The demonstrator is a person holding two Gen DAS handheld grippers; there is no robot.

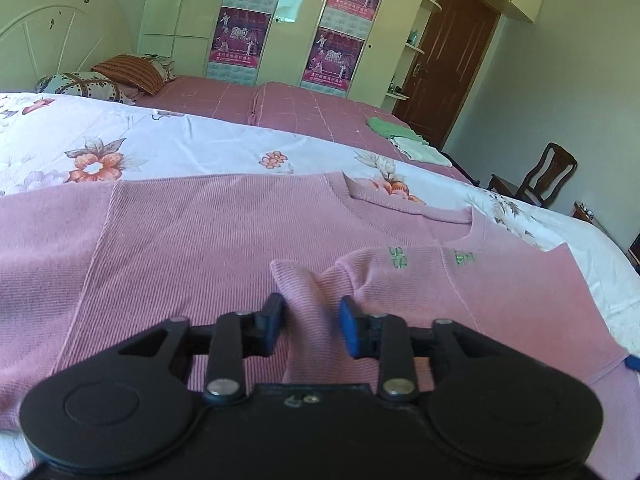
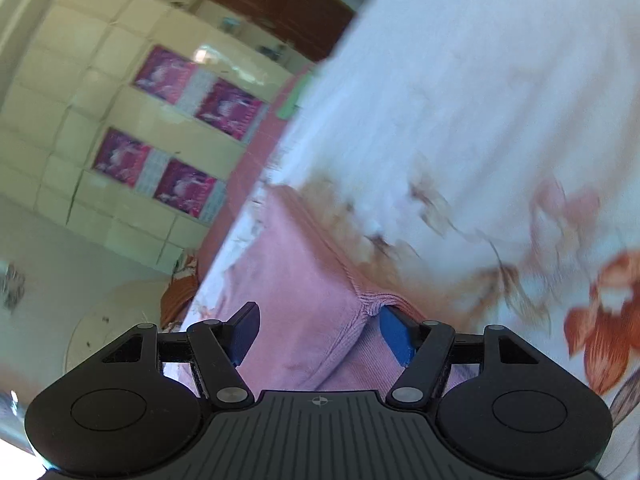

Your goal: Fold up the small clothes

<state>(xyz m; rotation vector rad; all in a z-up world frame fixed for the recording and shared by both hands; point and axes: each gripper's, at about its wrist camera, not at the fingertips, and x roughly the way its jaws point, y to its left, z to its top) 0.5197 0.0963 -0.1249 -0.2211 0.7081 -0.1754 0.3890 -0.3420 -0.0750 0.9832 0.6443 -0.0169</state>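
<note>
A pink ribbed top (image 1: 200, 240) with small green embroidery (image 1: 400, 258) lies flat on the white floral sheet (image 1: 120, 140). One sleeve (image 1: 304, 288) is laid across its body and stands up in a loose ridge. My left gripper (image 1: 312, 322) sits low over that ridge; its blue pads are parted either side of the fabric without squeezing it. The right wrist view is blurred and rolled. There my right gripper (image 2: 318, 330) is wide open at an edge of the pink top (image 2: 304, 280), with a ribbed hem (image 2: 376, 304) bunched over the tip of its right finger.
The floral sheet (image 2: 480, 120) covers the near part of the bed; a pink checked spread (image 1: 320, 112) lies beyond. Folded green clothes (image 1: 400, 136) sit at its far right, pillows (image 1: 132, 72) at the headboard. A wooden chair (image 1: 536, 180) and a door (image 1: 452, 64) stand to the right.
</note>
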